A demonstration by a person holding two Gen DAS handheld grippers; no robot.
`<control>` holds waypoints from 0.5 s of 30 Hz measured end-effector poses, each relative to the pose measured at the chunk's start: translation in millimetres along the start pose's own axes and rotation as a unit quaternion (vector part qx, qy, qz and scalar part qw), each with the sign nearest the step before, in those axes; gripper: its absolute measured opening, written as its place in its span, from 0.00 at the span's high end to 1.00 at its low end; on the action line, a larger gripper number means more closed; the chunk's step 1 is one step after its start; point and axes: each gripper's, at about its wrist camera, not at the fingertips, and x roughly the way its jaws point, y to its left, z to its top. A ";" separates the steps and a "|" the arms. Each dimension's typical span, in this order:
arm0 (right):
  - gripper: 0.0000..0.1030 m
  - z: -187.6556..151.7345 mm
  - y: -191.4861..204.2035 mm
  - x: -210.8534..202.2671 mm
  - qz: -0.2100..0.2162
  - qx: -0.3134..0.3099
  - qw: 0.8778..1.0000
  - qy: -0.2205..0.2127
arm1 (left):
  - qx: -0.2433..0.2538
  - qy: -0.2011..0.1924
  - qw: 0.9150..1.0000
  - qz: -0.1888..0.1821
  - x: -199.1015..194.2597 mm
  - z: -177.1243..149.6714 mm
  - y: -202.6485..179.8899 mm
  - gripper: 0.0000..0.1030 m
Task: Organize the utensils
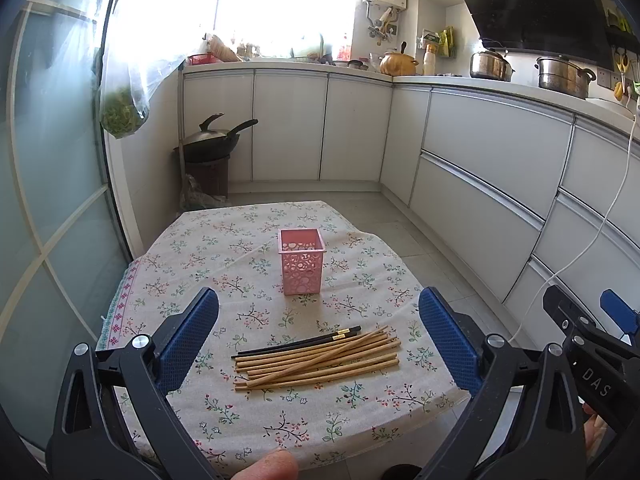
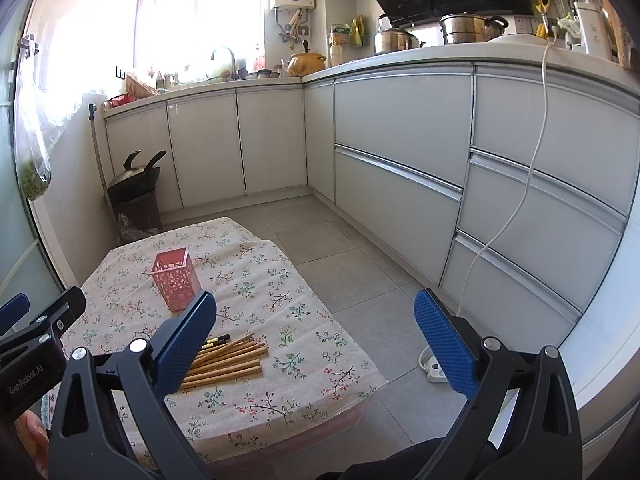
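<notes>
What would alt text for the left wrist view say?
A loose pile of wooden chopsticks, with two black chopsticks along its far edge, lies on a floral tablecloth between the open left hand-held gripper fingers. An empty pink holder stands upright behind.

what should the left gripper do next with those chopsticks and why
Probably lower the left gripper onto the chopsticks. It is open, with the pile lying loose on the tablecloth between its fingers, and the pink holder behind them looks empty. The right gripper is open and off to the side.
</notes>
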 end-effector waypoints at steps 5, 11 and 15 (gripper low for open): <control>0.06 -0.1 0.1 0.0 0.000 0.000 1.000 0.000 | 0.000 0.000 1.000 0.000 0.3 0.0 1.0 0.07; 0.06 -1.5 0.7 1.2 0.000 0.001 1.000 0.001 | 0.000 0.002 1.000 0.001 1.3 -1.3 2.9 0.07; 0.06 -2.6 1.1 2.2 0.001 0.002 1.000 0.002 | 0.002 0.006 1.000 0.004 5.1 -1.9 2.1 0.07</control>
